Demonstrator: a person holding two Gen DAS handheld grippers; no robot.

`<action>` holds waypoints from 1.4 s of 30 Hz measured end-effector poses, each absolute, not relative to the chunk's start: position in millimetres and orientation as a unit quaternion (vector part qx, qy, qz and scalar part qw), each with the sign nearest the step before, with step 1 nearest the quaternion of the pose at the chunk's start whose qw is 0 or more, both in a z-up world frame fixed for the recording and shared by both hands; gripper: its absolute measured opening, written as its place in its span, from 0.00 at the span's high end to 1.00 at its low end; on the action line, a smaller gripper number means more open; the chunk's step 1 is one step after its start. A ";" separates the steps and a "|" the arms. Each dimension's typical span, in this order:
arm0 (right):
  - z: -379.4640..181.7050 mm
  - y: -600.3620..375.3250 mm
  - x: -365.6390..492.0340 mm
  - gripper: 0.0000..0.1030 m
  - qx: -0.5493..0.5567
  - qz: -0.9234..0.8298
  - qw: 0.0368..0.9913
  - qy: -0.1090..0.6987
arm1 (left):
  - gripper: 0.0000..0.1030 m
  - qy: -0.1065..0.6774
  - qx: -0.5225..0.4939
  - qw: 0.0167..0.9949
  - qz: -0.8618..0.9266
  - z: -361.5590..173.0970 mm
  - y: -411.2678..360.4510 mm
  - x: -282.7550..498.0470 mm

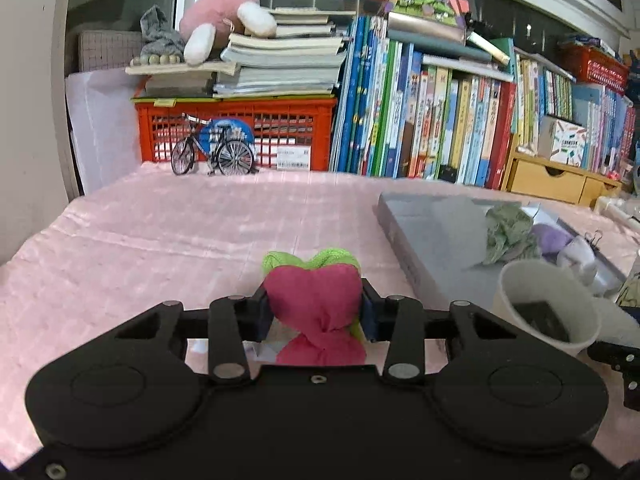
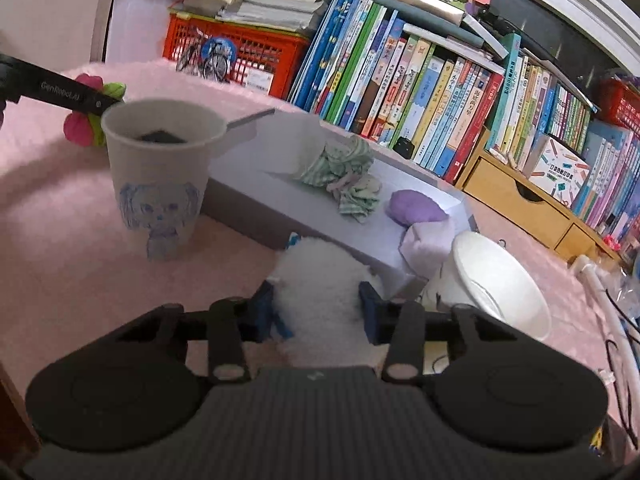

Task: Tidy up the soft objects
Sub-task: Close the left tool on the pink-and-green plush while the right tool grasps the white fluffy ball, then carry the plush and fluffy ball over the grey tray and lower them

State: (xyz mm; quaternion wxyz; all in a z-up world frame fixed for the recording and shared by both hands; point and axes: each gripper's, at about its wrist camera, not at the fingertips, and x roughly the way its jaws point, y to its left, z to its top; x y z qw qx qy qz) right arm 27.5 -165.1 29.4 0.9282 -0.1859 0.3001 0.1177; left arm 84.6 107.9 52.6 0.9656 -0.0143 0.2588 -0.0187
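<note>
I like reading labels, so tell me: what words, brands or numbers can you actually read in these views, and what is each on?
"GenRobot.AI": small pale print on the black side of the left gripper, slightly blurred.
Book spines: printed titles, too small and blurred to read.
White label on the red crate: unreadable.
Paper cup: only a blue dog drawing, no words.

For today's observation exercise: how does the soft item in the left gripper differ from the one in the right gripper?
The pink-and-green cloth bundle in the left gripper is brightly two-coloured; the white fluffy item in the right gripper is plain white. The bundle looks like smooth, knotted fabric; the white one looks fuzzy. Both sit squeezed between fingers above the pink cover.
</note>
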 end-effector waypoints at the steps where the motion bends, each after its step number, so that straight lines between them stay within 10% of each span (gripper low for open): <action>1: 31.4 -164.6 26.7 0.54 -0.185 0.118 0.930 0.297 | 0.62 0.257 -0.016 0.966 -0.020 56.5 108.2 84.6; 20: 99.2 -188.6 47.8 0.54 -0.100 0.121 0.954 0.255 | 0.62 0.280 -0.060 0.951 -0.117 122.9 76.5 124.2; 42: 86.3 -210.0 162.2 0.53 0.033 0.114 0.905 0.410 | 0.62 0.460 -0.109 0.865 -0.167 89.3 13.6 238.0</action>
